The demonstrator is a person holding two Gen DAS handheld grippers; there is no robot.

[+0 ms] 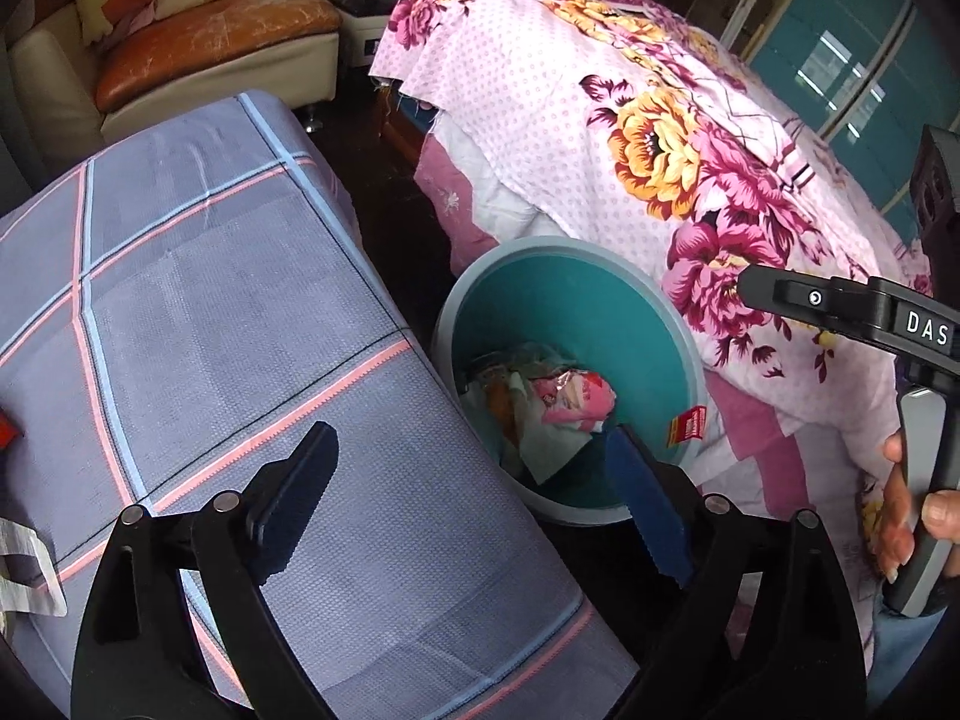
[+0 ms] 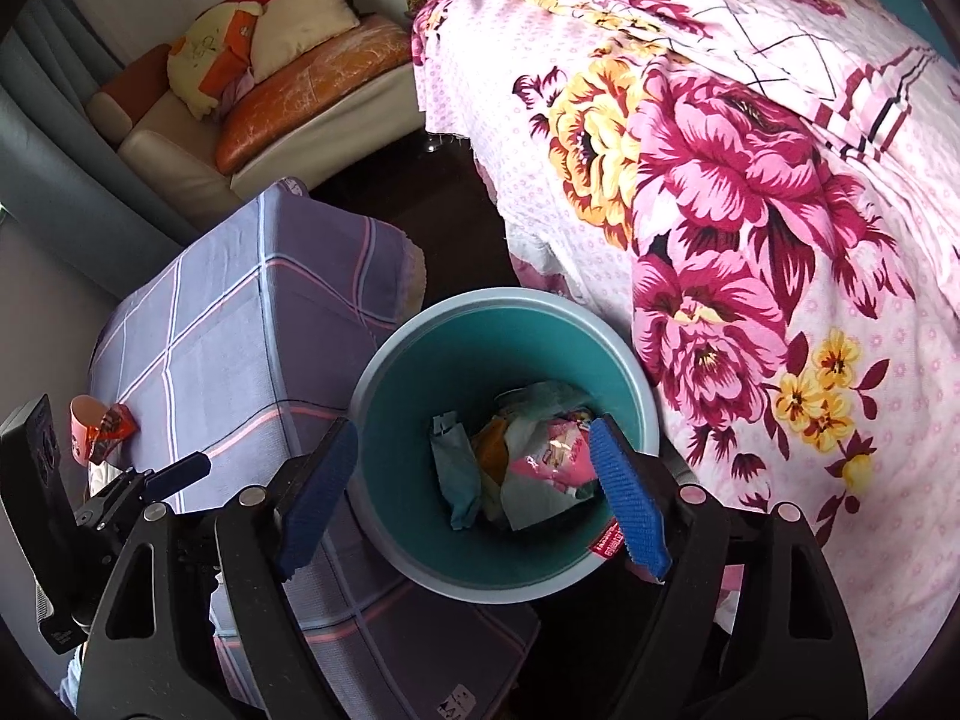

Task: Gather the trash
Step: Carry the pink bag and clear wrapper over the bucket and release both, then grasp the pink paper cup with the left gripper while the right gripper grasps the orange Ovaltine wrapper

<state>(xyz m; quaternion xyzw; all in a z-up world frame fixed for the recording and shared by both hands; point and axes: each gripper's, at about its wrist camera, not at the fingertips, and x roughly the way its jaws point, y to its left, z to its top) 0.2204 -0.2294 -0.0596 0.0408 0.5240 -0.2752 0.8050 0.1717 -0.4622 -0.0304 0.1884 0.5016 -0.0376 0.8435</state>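
Note:
A teal bin with a grey rim (image 1: 540, 243) (image 2: 498, 298) stands on the dark floor between a plaid-covered table and a floral bed. Inside lie a pink wrapper (image 1: 570, 399) (image 2: 558, 456), pale crumpled paper (image 2: 456, 474) and other scraps. My left gripper (image 1: 471, 432) is open and empty, one finger over the table edge and the other over the bin. My right gripper (image 2: 474, 423) hangs open and empty straight above the bin's mouth. On the table lie an orange wrapper with a pink cup (image 2: 105, 426) and a silvery wrapper (image 1: 24, 570).
The plaid table (image 1: 210, 300) (image 2: 228, 330) crowds the bin's left side, and the floral bedspread (image 1: 630, 138) (image 2: 750, 210) presses against its right. A cream sofa with orange cushions (image 1: 210, 42) (image 2: 300, 90) sits beyond. A hand (image 1: 900, 516) grips the other handle at right.

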